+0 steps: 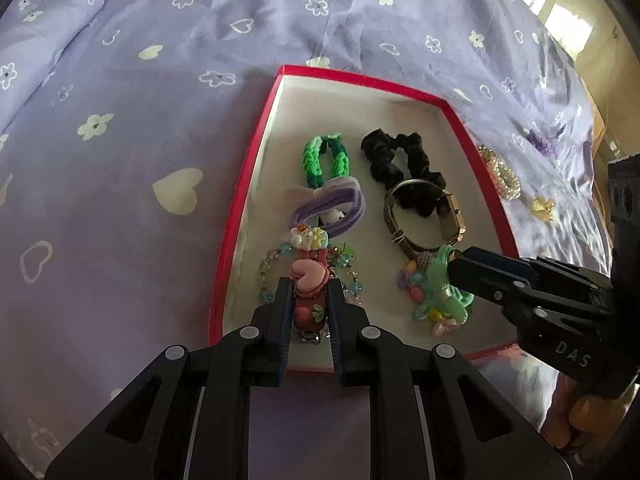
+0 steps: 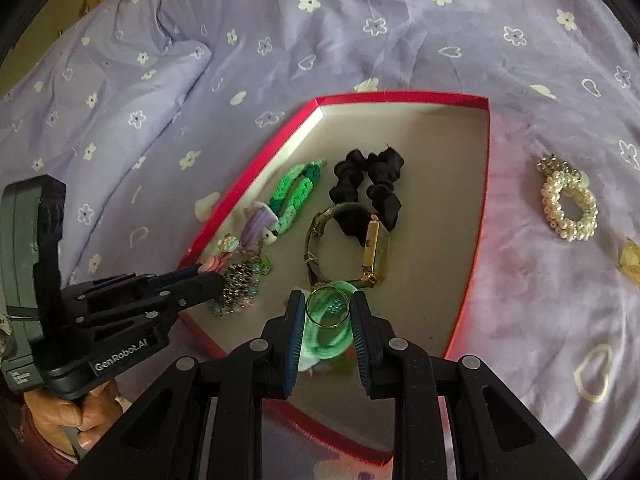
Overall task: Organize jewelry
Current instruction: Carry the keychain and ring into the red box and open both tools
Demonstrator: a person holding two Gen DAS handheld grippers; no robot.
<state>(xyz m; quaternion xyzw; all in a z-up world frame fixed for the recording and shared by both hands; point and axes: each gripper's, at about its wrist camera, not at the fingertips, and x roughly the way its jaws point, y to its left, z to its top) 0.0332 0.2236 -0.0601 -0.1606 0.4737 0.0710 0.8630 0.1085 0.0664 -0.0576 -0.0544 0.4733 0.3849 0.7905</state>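
Left gripper (image 1: pixel 308 304) nearly closed, clamping the pink hair clip (image 1: pixel 306 292) low over the near left corner of the red box (image 1: pixel 240 184). Right gripper (image 2: pixel 329 320) narrowed onto a green ring piece (image 2: pixel 328 308), over the near end beside the watch (image 2: pixel 374 254).

Risk: the clip sits just above the bead bracelet (image 1: pixel 268 276); releasing here could snag or bury it. The slick green piece may slip sideways off my pads.

Clip's long axis runs along my fingers, pointing away toward the purple hair tie (image 1: pixel 332 204).
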